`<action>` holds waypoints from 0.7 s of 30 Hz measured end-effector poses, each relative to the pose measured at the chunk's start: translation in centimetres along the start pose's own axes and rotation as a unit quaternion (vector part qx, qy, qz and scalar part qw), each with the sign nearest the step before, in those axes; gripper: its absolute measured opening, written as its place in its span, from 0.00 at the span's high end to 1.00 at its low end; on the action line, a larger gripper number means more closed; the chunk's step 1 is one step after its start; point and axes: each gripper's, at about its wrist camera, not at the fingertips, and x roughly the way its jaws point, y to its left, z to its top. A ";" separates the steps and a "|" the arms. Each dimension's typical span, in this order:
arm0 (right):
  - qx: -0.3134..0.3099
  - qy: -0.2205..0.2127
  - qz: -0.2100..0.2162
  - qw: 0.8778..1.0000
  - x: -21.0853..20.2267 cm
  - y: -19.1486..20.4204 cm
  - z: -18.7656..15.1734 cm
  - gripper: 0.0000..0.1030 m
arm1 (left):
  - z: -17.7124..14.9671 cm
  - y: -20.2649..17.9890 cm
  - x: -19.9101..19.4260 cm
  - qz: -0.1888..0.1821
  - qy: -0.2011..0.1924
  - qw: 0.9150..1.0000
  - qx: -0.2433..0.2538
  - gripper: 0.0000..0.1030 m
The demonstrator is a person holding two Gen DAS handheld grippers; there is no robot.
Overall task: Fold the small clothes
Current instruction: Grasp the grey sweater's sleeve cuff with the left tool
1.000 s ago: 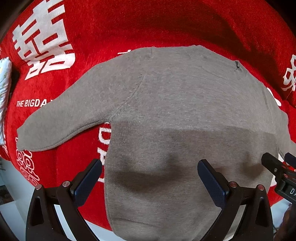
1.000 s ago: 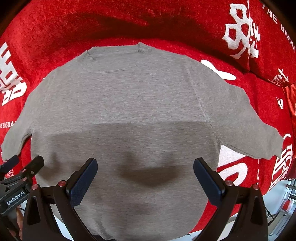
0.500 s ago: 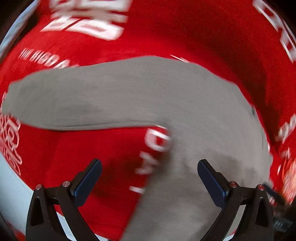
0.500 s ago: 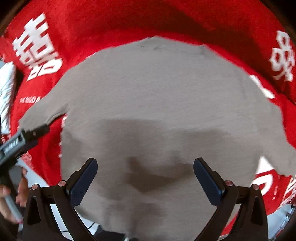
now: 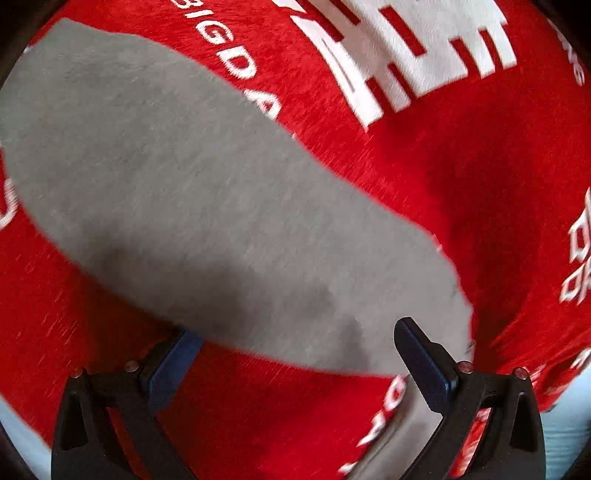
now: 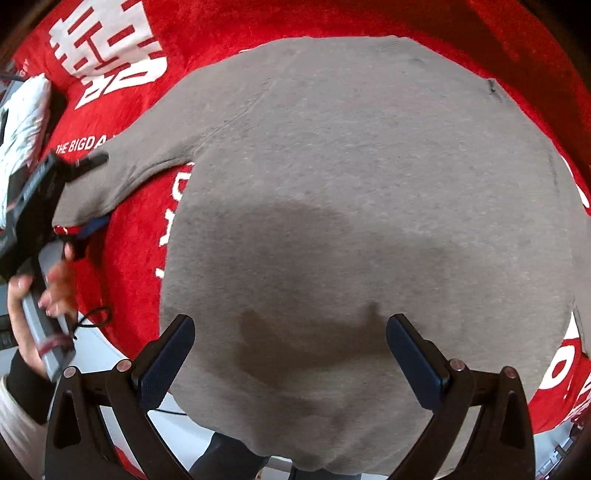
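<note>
A grey long-sleeved sweater (image 6: 369, 177) lies flat on a red blanket (image 6: 207, 22) with white lettering. Its left sleeve (image 5: 192, 192) runs from upper left to lower right in the left wrist view. My left gripper (image 5: 295, 343) is open and straddles the sleeve's end, one finger at each edge of the cloth. In the right wrist view the left gripper (image 6: 101, 190) shows at the left, one finger above the cuff and one below. My right gripper (image 6: 291, 332) hovers open over the sweater's lower body with nothing between its fingers.
A person's hand (image 6: 37, 291) holds the left gripper's handle at the left edge. A white crumpled cloth (image 6: 26, 110) lies at the far left on the blanket. The blanket's front edge drops to a pale floor (image 6: 99, 350) with a thin black cable (image 6: 92, 317).
My left gripper has swung left from the sweater's hem to the left sleeve and closed in on its end. My right gripper has shifted left over the body. Both stay open.
</note>
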 end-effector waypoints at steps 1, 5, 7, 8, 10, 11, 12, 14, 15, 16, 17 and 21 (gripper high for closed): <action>0.000 0.001 -0.001 1.000 0.0 0.2 0.0 0.00 | 0.4 0.0 0.1 -0.006 -0.004 1.000 -0.004 0.00; 0.003 0.003 0.001 1.000 0.1 0.5 -0.3 0.00 | 1.9 0.2 -2.0 0.007 -0.066 0.998 -0.011 0.00; 0.003 0.004 -0.001 1.000 0.3 0.6 -0.4 0.00 | 2.5 0.5 -3.3 0.031 -0.097 0.995 -0.013 0.05; 0.004 0.006 -0.002 1.000 0.5 0.6 -0.4 0.00 | 2.6 1.0 -3.7 0.043 -0.104 0.994 -0.013 0.15; 0.009 0.010 -0.002 1.000 0.6 0.5 -0.5 0.00 | 3.3 1.7 -4.1 0.065 -0.103 0.992 -0.011 0.45; 0.012 0.011 0.000 1.000 0.6 0.4 -0.6 0.00 | 3.5 2.1 -4.3 0.076 -0.101 0.992 -0.008 0.74; 0.014 0.011 0.001 1.000 0.6 0.4 -0.6 0.00 | 3.8 2.4 -4.1 0.087 -0.097 0.991 -0.003 0.90; 0.015 0.009 0.002 1.000 0.2 0.2 -0.8 0.00 | 4.0 3.4 -4.4 0.082 -0.097 0.992 -0.003 0.94; 0.015 0.007 0.002 1.000 0.1 0.2 -0.8 0.00 | 3.9 3.4 -4.7 0.080 -0.100 0.992 0.001 0.94; 0.016 0.006 0.003 1.000 0.0 0.1 -0.9 0.00 | 3.7 3.1 -5.0 0.082 -0.105 0.991 0.011 0.94; 0.018 0.003 0.004 1.000 -0.1 0.0 -0.9 0.00 | 3.4 2.5 -5.4 0.081 -0.111 0.990 0.022 0.94; 0.036 -0.007 0.007 0.999 -0.7 -0.7 -1.0 0.00 | 3.3 -1.2 -6.1 0.057 -0.124 0.988 0.079 0.94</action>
